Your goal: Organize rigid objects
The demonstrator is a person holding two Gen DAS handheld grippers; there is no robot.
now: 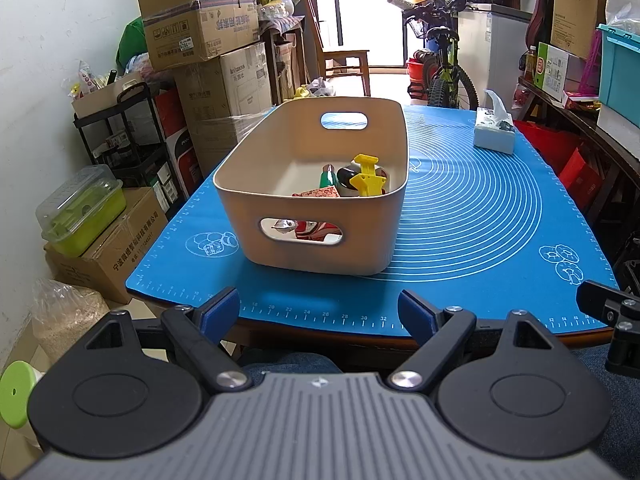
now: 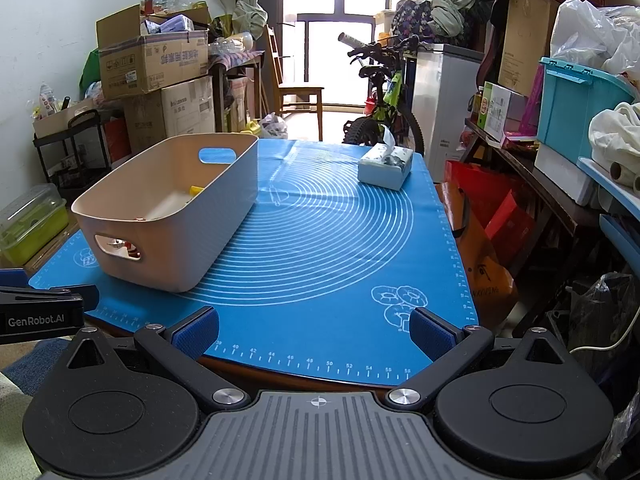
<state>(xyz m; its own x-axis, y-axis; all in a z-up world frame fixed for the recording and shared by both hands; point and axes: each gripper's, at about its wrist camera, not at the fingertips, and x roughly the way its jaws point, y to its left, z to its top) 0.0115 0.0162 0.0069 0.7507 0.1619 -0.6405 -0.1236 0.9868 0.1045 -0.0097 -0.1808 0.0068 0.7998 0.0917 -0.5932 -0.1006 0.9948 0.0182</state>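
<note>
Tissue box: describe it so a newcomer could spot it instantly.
Start at the blue mat covering the table, then look to its far right corner, away from the beige bin. The tissue box stands there alone, a small pale patterned block with a white tissue sticking up from its top.

The left gripper [image 1: 320, 314] hangs at 6 o'clock with its blue-padded fingers [image 1: 222, 312] spread wide and nothing between them, just short of the near edge of the table [image 1: 320, 338]. Ahead at 12 o'clock, a beige basket [image 1: 280, 184] stands on the blue mat [image 1: 480, 220]. Inside it, toward its right side, lie a yellow plastic piece [image 1: 366, 176], a green item [image 1: 329, 179] and a red patterned packet [image 1: 320, 192]. A tissue box [image 1: 494, 134] sits at 2 o'clock, well apart from the basket. Part of the right gripper [image 1: 612, 316] shows at 3 o'clock.
</note>
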